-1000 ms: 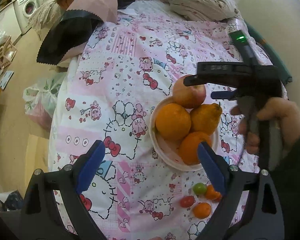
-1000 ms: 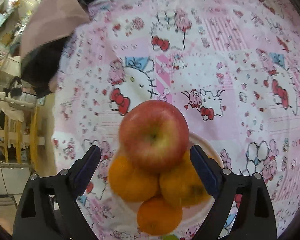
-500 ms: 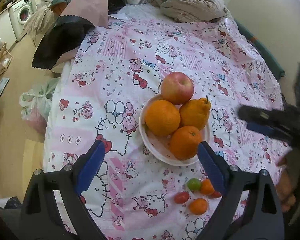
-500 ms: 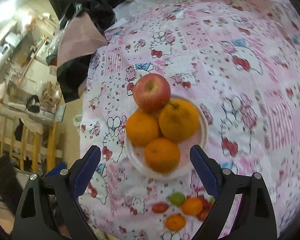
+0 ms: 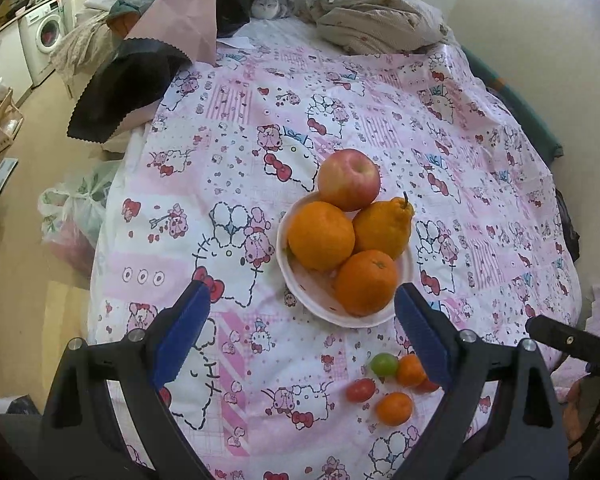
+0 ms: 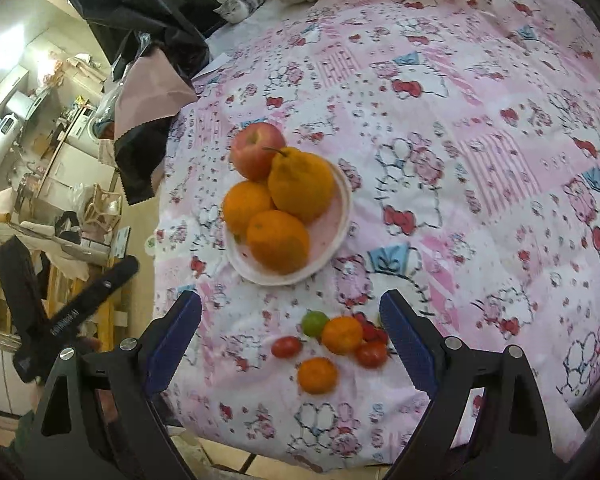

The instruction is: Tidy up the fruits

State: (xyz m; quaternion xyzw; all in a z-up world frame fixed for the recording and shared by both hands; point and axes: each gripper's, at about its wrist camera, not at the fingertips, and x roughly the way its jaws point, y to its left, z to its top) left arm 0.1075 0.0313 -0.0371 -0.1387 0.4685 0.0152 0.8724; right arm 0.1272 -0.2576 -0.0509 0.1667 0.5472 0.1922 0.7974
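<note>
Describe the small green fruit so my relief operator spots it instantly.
Find the white plate piled with big oranges and an apple on the pink cartoon-print cloth. On the cloth just in front of it, nearer the grippers, sits a cluster of small fruits. The green fruit is its only green piece; the others are orange or red.

Apple [image 5: 348, 179] and oranges [image 5: 321, 230] in bowl [image 5: 300, 290], small fruits [image 5: 394, 408] before it on tablecloth [image 5: 260, 120]

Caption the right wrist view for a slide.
Open right gripper above small loose fruits beside a plate holding apple and oranges.
</note>
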